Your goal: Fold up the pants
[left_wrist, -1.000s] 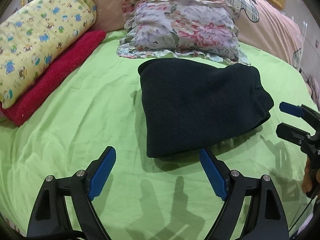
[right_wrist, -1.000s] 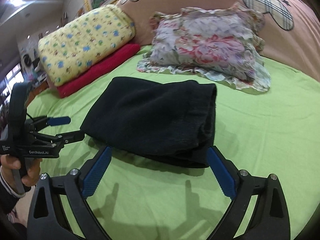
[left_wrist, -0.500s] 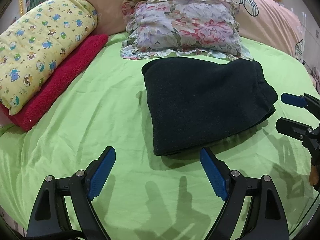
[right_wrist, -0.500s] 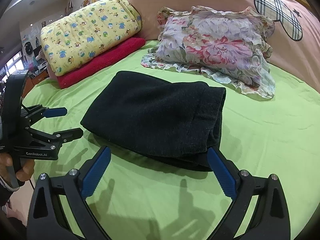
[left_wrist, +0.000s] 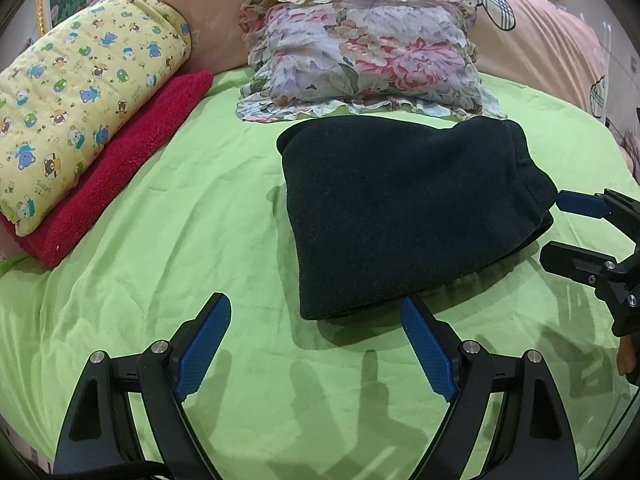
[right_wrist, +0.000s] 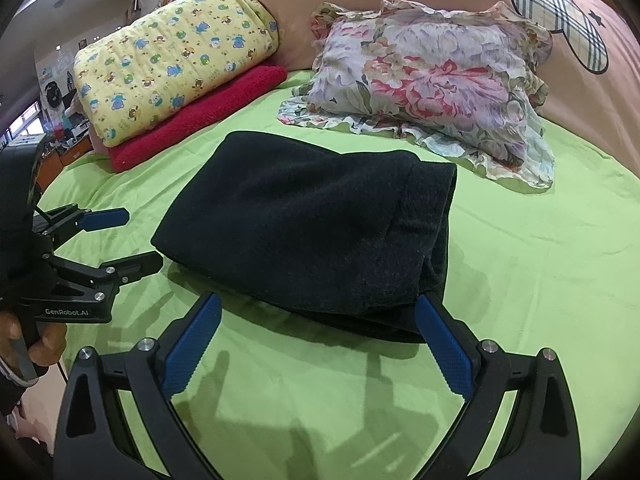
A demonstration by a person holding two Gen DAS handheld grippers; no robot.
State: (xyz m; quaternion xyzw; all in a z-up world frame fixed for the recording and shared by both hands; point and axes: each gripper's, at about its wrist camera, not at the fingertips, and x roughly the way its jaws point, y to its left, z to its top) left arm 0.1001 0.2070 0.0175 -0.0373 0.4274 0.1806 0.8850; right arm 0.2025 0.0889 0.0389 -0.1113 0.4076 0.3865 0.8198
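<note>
Dark navy pants (left_wrist: 404,208) lie folded into a thick rectangle on the green bedsheet (left_wrist: 168,240); they also show in the right wrist view (right_wrist: 312,232). My left gripper (left_wrist: 316,320) is open and empty, held just in front of the fold's near left corner. My right gripper (right_wrist: 318,320) is open and empty, held just in front of the fold's near right edge. Each gripper shows in the other's view: the right one (left_wrist: 560,228) beside the fold's right side, the left one (right_wrist: 132,240) beside its left side. Neither touches the pants.
A floral pillow (left_wrist: 368,52) lies behind the pants against a pink headboard cushion (left_wrist: 532,52). A yellow patterned quilt (left_wrist: 80,92) rests on a red folded blanket (left_wrist: 120,168) at the left. Bare green sheet lies in front of the pants.
Both grippers have drawn back and risen slightly from the folded pants, so the pants sit a little farther away. Both stayed open. The pants have not moved.
</note>
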